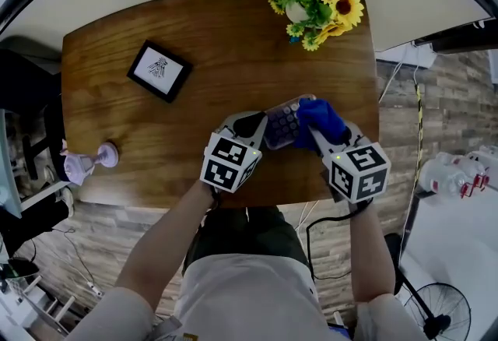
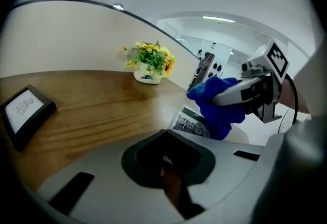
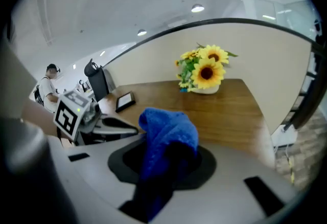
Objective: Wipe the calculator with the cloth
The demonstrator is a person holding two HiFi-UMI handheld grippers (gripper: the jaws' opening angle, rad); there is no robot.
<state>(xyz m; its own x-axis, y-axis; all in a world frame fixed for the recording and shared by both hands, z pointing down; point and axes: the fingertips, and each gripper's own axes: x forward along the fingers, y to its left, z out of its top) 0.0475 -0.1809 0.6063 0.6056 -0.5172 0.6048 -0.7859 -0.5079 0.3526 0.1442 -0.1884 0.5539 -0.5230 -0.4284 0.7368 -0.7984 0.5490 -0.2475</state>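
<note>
The grey calculator (image 1: 284, 125) with rows of keys is held slightly tilted over the front of the wooden table (image 1: 233, 43). My left gripper (image 1: 261, 127) is shut on its left end. In the left gripper view only a strip of the calculator (image 2: 190, 125) shows past the gripper's body. My right gripper (image 1: 315, 129) is shut on the blue cloth (image 1: 320, 118), which is pressed onto the calculator's right part. The cloth (image 3: 166, 141) bunches up out of the jaws in the right gripper view, and the cloth (image 2: 219, 108) hangs over the keys in the left gripper view.
A black picture frame (image 1: 159, 70) lies at the table's left back. A vase of sunflowers (image 1: 317, 1) stands at the back right. A small pink object (image 1: 89, 162) sits at the front left corner. The table's front edge runs just under both grippers.
</note>
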